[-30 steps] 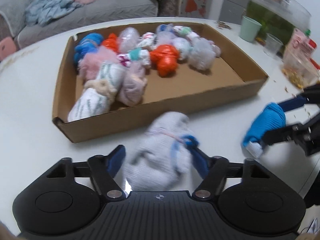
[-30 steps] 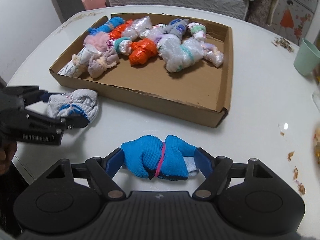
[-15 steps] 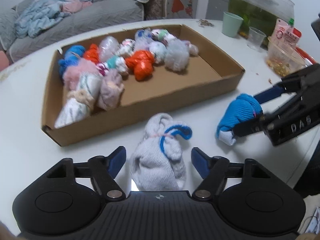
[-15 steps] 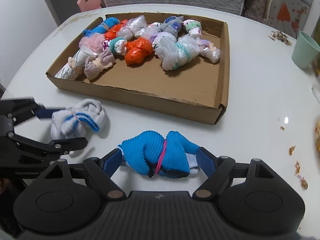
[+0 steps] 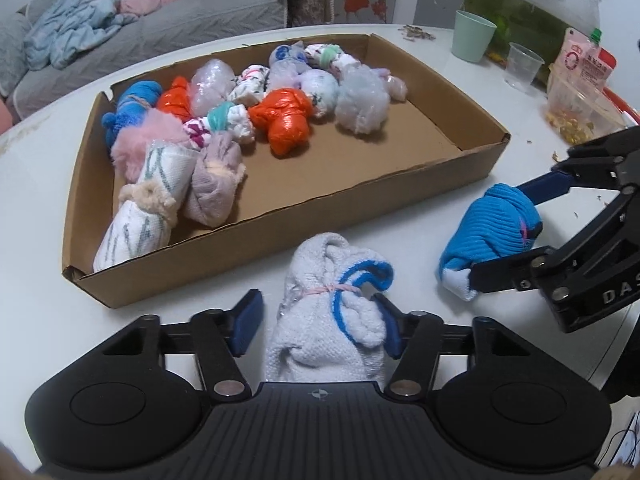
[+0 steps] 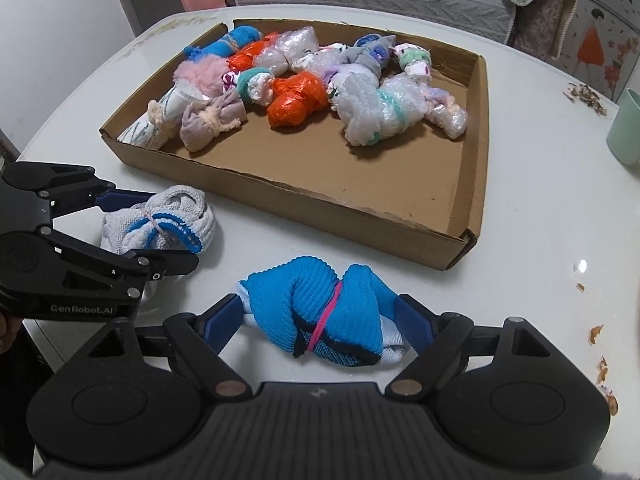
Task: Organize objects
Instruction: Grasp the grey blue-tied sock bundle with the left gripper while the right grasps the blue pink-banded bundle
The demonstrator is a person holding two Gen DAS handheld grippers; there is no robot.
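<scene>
A grey sock bundle with blue trim [image 5: 324,320] [image 6: 160,224], tied with a pink band, lies on the white table [image 5: 32,240] before the cardboard box [image 5: 360,208] [image 6: 320,208]. My left gripper [image 5: 320,326] [image 6: 172,232] straddles it with its jaws closing. Its right pad touches the sock; a small gap shows at the left pad. A bright blue sock bundle [image 6: 316,312] [image 5: 492,228] lies to the right on the table. My right gripper [image 6: 320,320] [image 5: 496,232] straddles it, jaws opening, the sock's ends just brushing the pads. Several tied bundles fill the box's far half.
A green cup [image 5: 474,36] [image 6: 626,132], a clear cup [image 5: 524,66], a snack container [image 5: 580,108] and a glass tank [image 5: 532,0] stand at the table's right. Crumbs [image 6: 596,332] dot that side. A grey sofa [image 5: 160,12] lies beyond. The box's near right floor is bare.
The grey sock has settled still on the table; my left jaws widened, then narrowed around it. My right jaws have spread slightly around the blue sock, which stays put.
</scene>
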